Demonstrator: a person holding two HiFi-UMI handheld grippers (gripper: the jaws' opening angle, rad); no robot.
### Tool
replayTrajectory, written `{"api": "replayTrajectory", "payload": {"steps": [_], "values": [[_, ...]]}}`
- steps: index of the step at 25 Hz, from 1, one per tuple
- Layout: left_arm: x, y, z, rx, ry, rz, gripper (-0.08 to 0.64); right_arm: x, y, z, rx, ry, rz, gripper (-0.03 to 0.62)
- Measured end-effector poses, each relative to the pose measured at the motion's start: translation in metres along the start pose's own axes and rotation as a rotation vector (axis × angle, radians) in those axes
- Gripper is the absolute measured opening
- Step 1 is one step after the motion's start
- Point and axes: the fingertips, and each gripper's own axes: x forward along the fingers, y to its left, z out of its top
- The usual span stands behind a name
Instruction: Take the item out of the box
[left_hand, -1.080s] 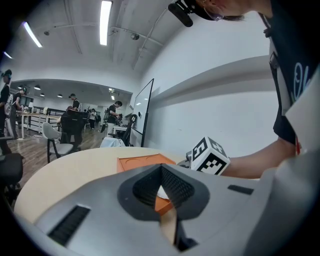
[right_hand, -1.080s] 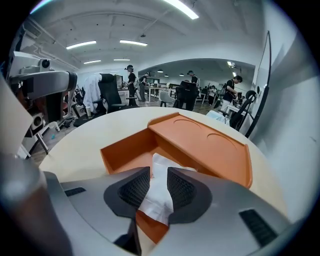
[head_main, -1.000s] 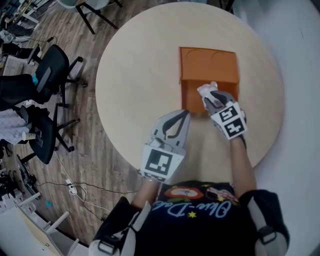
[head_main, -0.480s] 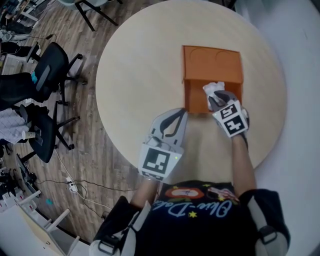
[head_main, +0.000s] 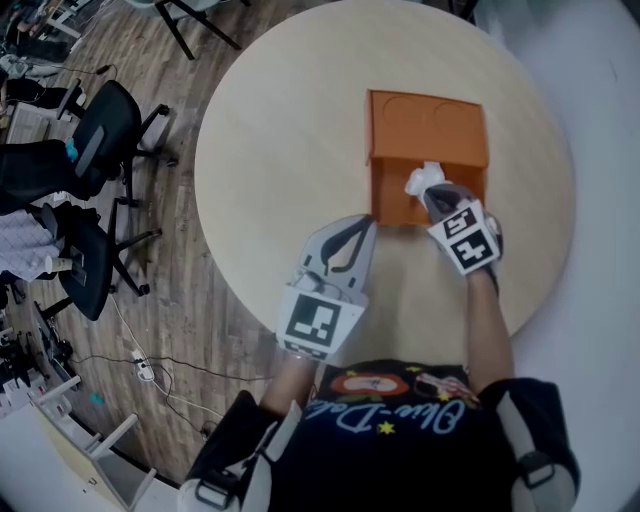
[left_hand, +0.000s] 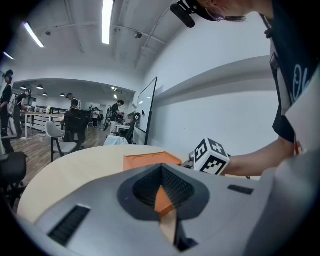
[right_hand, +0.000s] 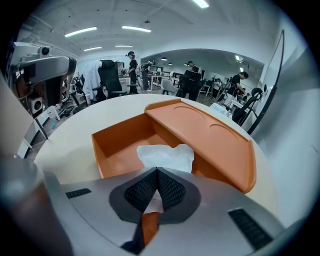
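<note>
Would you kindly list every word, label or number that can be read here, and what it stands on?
"Blue-Da…" perhaps, in script on the black shirt; the rest is unreadable.
No words on the left gripper, right gripper, orange box or white item: marker squares only.

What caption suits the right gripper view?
Right gripper shut on a crumpled white tissue at an open orange box on a round beige table.

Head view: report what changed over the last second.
Nearly nothing: the right gripper stays shut on the white item inside the orange box, not lifted. The left gripper stays shut and empty short of the box. The slight rightward drift of everything seems the camera's.
</note>
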Motion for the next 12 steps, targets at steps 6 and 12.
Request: {"api": "replayTrajectory", "payload": {"steps": [6, 12], "values": [[-0.001, -0.001, 0.004, 0.005, -0.005, 0.004, -0.015, -0.016, 0.002, 0.002, -0.022, -0.004, 0.038, -0.002], [-0.006, -0.013, 0.006, 0.014, -0.017, 0.002, -0.015, -0.033, 0.006, 0.002, -0.044, -0.02, 0.051, -0.002]]}}
